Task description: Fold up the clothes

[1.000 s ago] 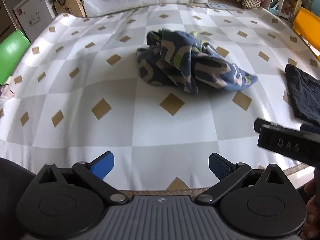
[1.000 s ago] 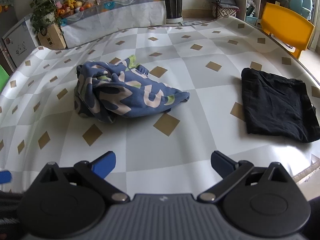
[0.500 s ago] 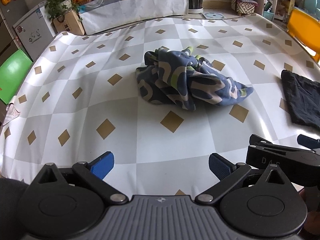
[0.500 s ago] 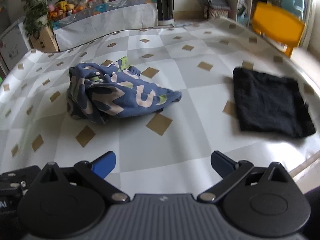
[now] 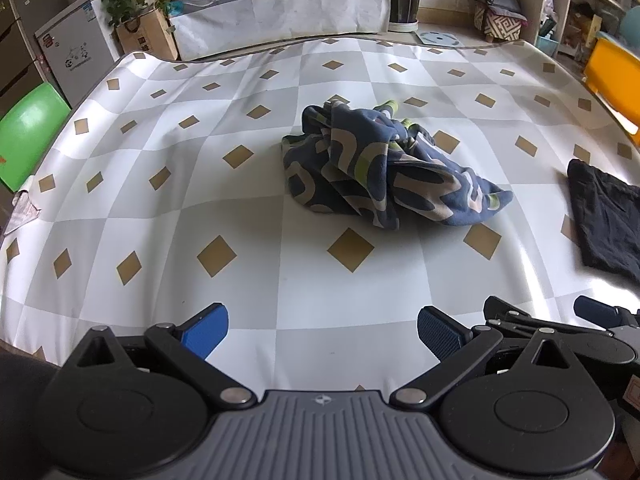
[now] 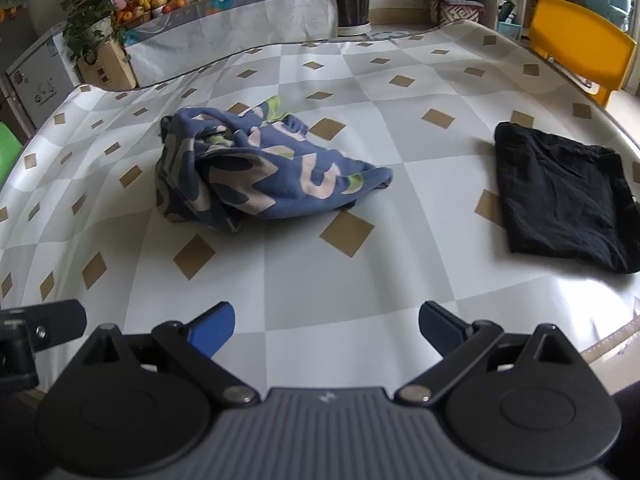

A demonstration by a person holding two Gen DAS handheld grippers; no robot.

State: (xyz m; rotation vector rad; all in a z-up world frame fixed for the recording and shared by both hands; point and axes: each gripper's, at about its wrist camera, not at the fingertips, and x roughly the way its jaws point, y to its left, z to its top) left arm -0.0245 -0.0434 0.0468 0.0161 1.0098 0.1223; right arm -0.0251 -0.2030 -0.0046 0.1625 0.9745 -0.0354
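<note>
Clothes number two on the checkered table [image 5: 120,184]: one crumpled blue patterned garment [image 5: 384,168] mid-table, one folded black garment [image 6: 560,196] far right near the edge. No print on either reads clearly. My left gripper [image 5: 322,330] and right gripper [image 6: 326,326] both hover near, jaws spread wide, holding nothing.

Black folded garment [image 5: 606,222] cut off by the right edge, well right of the crumpled blue patterned garment [image 5: 384,168], whose underside folds are hidden
</note>
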